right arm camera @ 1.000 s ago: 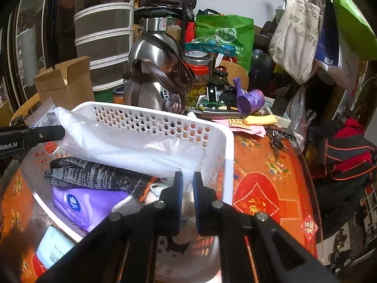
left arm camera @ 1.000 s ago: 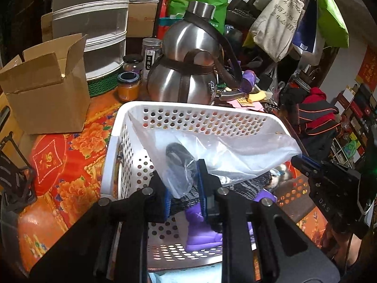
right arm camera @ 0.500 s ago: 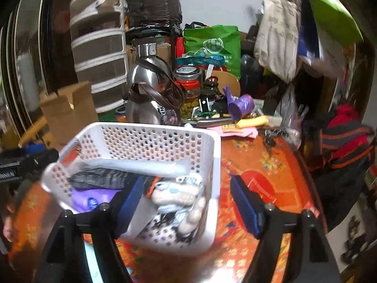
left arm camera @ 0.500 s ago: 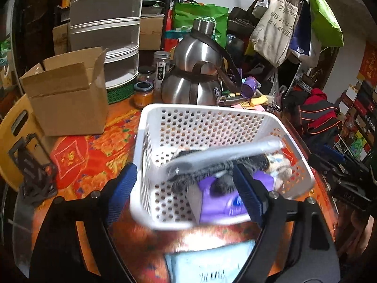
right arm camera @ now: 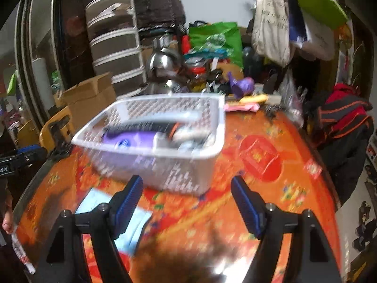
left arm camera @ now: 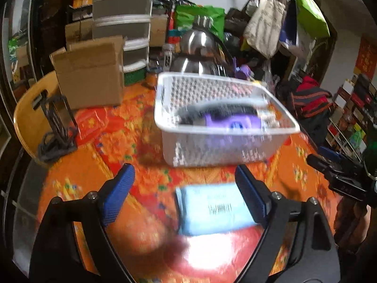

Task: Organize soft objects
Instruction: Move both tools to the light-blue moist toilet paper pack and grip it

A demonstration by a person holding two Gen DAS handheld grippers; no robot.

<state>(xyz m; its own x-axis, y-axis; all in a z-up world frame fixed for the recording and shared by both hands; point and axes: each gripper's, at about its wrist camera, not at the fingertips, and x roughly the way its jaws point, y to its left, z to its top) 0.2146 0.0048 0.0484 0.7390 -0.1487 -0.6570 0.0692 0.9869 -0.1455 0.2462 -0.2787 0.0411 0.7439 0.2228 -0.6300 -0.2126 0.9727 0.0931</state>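
Left gripper (left arm camera: pixel 185 192) opening, empty; right gripper (right arm camera: pixel 186 200) wide, empty. Risk: blue pack (left arm camera: pixel 212 210) slides on glossy cloth when pinched.

Open cloth (right arm camera: pixel 271 188) right of the basket (right arm camera: pixel 188 176); cardboard box (left arm camera: pixel 89 70) blocks its left.

White perforated basket (left arm camera: pixel 212 151) on tablecloth, holding purple pack (left arm camera: pixel 232 121), dark knit (left arm camera: pixel 212 109); blurred.
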